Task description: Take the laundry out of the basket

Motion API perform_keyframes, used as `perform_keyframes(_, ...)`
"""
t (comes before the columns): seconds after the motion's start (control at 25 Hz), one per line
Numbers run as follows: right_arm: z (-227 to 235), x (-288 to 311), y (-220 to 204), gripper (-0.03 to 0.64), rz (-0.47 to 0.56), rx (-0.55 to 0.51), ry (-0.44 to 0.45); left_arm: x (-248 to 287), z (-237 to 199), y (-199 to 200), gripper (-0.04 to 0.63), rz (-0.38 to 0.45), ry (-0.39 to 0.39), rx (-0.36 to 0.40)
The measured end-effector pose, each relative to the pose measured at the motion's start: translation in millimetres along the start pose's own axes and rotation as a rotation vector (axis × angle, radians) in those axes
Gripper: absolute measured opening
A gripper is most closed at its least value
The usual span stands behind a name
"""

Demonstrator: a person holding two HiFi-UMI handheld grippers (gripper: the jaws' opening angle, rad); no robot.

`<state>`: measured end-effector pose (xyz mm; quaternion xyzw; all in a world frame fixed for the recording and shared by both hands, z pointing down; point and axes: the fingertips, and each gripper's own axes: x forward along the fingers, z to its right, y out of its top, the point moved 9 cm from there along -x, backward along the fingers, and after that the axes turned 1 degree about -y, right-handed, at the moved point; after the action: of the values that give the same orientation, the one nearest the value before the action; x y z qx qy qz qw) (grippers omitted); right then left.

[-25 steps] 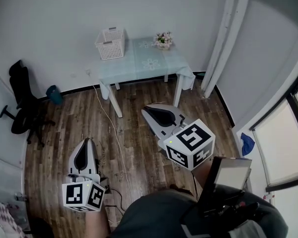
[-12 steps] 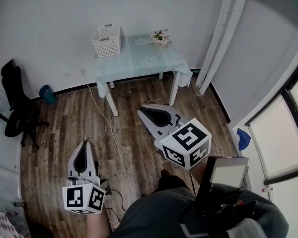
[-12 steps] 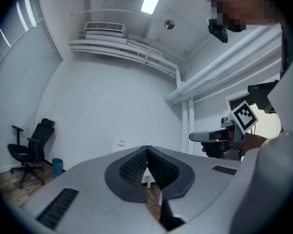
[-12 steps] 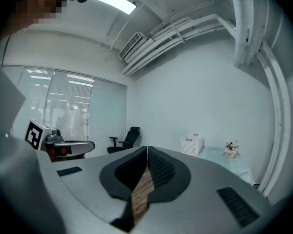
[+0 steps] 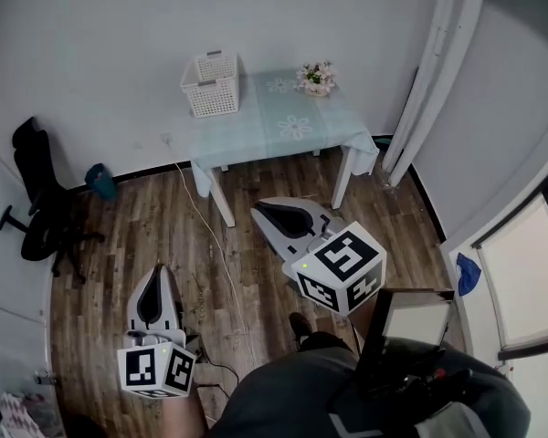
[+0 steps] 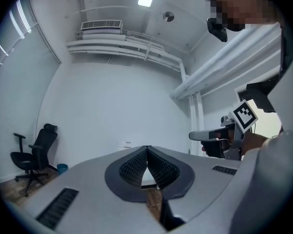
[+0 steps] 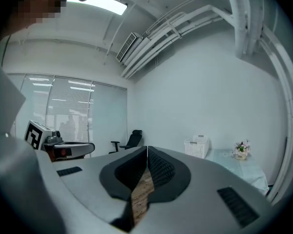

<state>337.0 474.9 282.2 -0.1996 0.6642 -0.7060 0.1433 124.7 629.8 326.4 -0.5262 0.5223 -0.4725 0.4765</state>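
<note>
Basket point(image 5: 211, 84) on table point(image 5: 276, 117); hand-held grippers point(image 5: 160, 269) point(image 5: 257, 211) closed, empty.

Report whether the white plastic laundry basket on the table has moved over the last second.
No. The white plastic laundry basket keeps its place on the far left corner of the pale blue table.

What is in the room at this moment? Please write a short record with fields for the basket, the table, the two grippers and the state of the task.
basket: white laundry basket, upright on the far left corner of the table
basket contents: cannot be made out from here
table: pale blue flower-printed top, small flower pot at its far edge
left gripper: fingers together, nothing between them
right gripper: fingers together, nothing between them
position: both grippers over the wooden floor, apart from the table
task state: basket not yet reached
</note>
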Motion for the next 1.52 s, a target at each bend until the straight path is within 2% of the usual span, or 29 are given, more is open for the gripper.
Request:
perform_keyframes(0.56, 136, 87, 9, 0.015, 0.004, 0.034, 0.056, 158, -9, 2, 0.009, -0.022, 0.032, -0.006)
perform_keyframes(0.8, 182, 107, 3, 0.017, 0.007, 0.046, 0.103, 202, 0, -2, 0.009, -0.046, 0.052, 0.010)
perform_keyframes(1.0, 199, 132, -4, 0.017, 0.010, 0.076, 0.122, 225, -11, 0, 0.009, -0.092, 0.059, 0.034)
perform_keyframes(1.2, 213, 159, -12, 0.017, -0.002, 0.097, 0.099, 250, -27, -5, 0.009, -0.109, 0.026, 0.047)
perform_keyframes(1.52, 221, 219, 1, 0.017, -0.020, 0.058, 0.024, 308, -89, 0, 0.009, -0.066, -0.054, 0.029)
